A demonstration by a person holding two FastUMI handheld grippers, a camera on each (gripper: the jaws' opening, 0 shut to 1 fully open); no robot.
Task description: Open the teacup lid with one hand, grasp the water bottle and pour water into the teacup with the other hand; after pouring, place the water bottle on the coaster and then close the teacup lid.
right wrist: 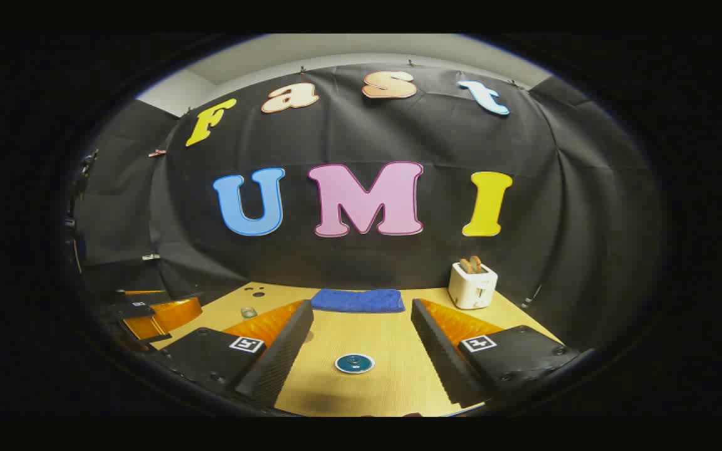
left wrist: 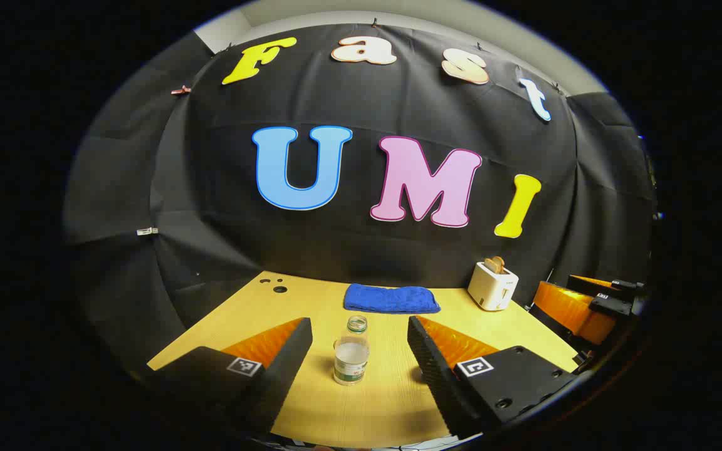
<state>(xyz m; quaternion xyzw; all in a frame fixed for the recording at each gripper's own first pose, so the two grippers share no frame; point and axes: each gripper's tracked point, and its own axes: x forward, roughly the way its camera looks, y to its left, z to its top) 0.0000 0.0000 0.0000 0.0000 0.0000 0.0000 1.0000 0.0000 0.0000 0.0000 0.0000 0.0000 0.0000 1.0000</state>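
In the left gripper view, the water bottle stands upright on the tabletop, ahead of and between the left claw's spread fingers. Behind it a folded towel lies near the tabletop's far edge, with a toaster to its right. In the right gripper view, the coaster lies flat on the tabletop between the right claw's parted fingers, before the towel.

Left claw and right claw both stand level with fingers spread wide apart, gripping nothing, side by side.
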